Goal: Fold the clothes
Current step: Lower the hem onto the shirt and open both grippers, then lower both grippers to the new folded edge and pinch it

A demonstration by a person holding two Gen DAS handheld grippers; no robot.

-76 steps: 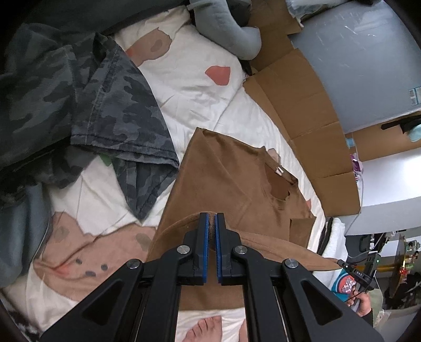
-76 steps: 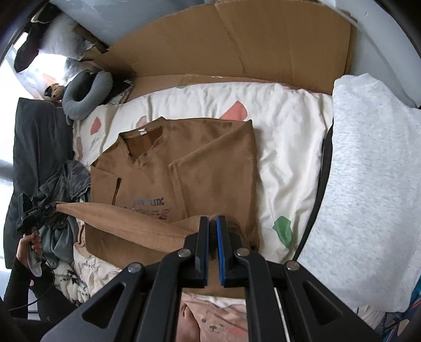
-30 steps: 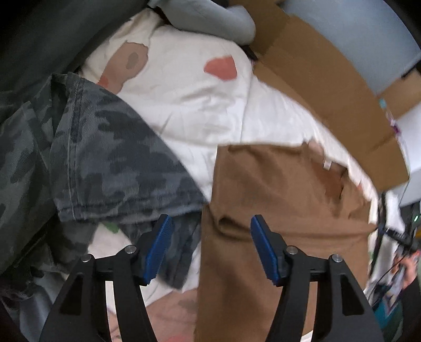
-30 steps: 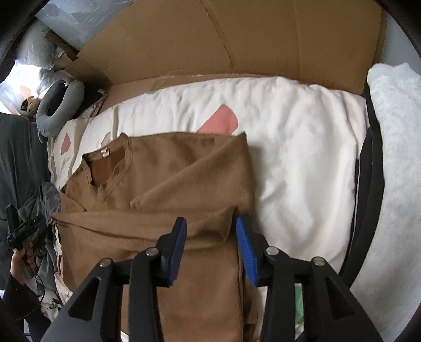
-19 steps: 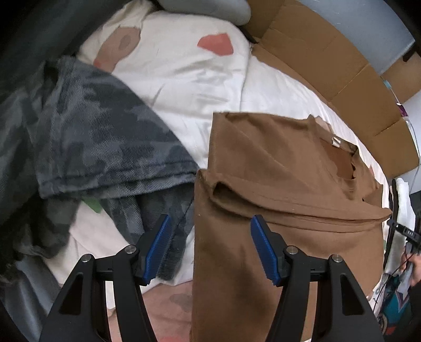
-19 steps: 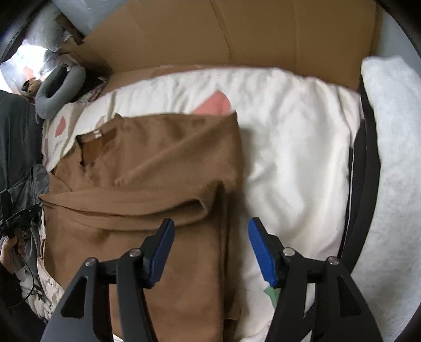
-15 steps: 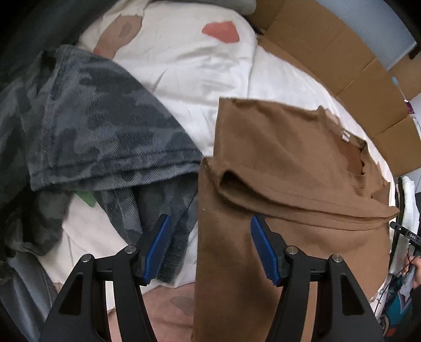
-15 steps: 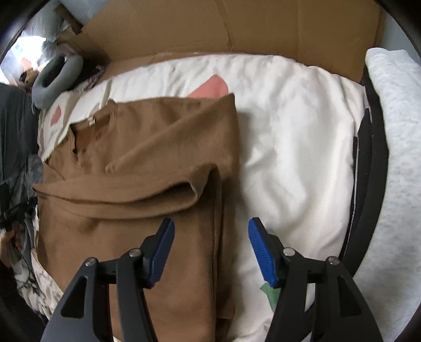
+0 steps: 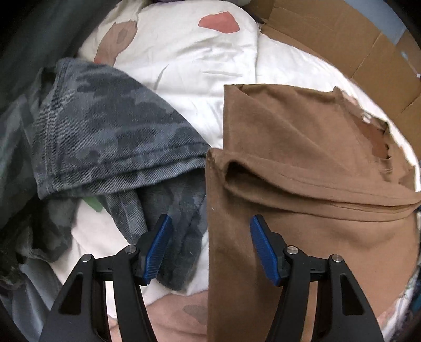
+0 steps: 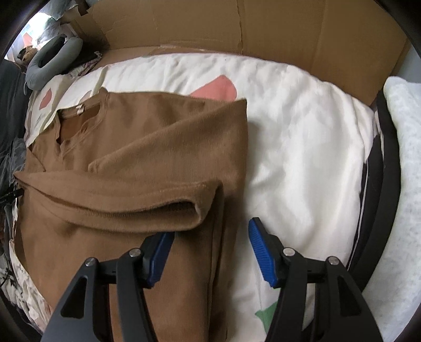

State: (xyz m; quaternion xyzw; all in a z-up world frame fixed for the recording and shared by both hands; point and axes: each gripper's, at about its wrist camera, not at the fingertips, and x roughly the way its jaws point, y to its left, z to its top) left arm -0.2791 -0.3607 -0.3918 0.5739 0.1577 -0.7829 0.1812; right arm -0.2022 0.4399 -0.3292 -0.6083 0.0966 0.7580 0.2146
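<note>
A brown T-shirt (image 9: 302, 163) (image 10: 147, 157) lies on a white patterned duvet (image 9: 189, 55) (image 10: 294, 131), its lower part folded up over the body so the hem runs across the chest. My left gripper (image 9: 210, 250) hangs open above the shirt's left edge, empty, with one fingertip over the camouflage garment (image 9: 105, 136). My right gripper (image 10: 210, 250) is open over the shirt's right edge, just short of the folded hem corner, holding nothing.
A grey camouflage garment lies piled left of the shirt, touching its edge. Flattened cardboard (image 10: 236, 23) (image 9: 342, 39) lines the far side of the bed. A white fleecy blanket (image 10: 405, 163) lies at the right, and a grey neck pillow (image 10: 50, 60) at the far left.
Both grippers carried the shirt's bottom hem up over the body, then opened and let it go. Since then they have drawn back a little toward the shirt's side edges.
</note>
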